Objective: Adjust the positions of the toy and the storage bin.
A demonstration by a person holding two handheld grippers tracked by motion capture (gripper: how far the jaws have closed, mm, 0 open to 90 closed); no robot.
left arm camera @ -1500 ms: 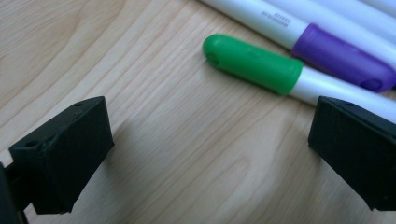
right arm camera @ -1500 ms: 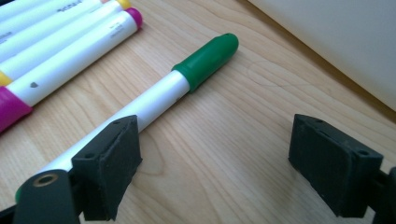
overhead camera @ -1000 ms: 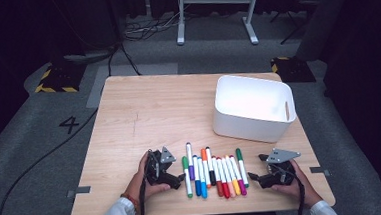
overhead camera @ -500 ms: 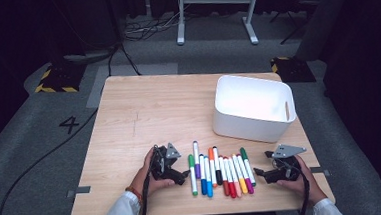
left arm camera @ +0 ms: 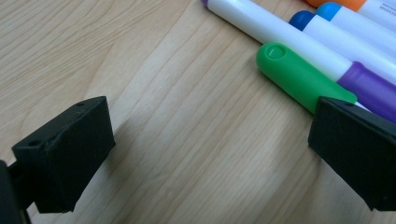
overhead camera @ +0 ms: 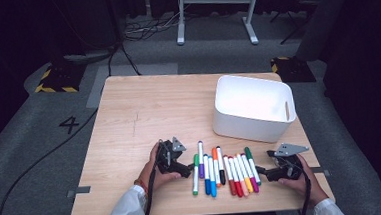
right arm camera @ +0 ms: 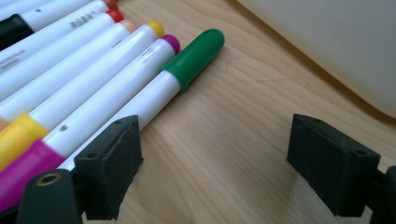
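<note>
L gripper point(overhead camera: 186, 169) & R gripper point(overhead camera: 260, 172) are flanking the marker row point(overhead camera: 225, 169) on counter point(overhead camera: 143, 110), both w/ fingers sitting apart, gripping nothing.

Left gripper point(left arm camera: 205, 154) fingers wide apart over bare wood, green marker point(left arm camera: 299, 77) touching the right finger.

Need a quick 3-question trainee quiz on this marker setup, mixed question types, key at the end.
1. True or false: the left gripper has closed on the light-green marker.
2. Which marker lies nearest the right gripper? A) orange B) dark-green C) black
3. Fill in: the white bin holds ____ markers.

Key:
1. False; its jaws stand open, the marker beside one jaw.
2. B
3. No; its visible interior is bare, and all lie on the table.
</note>
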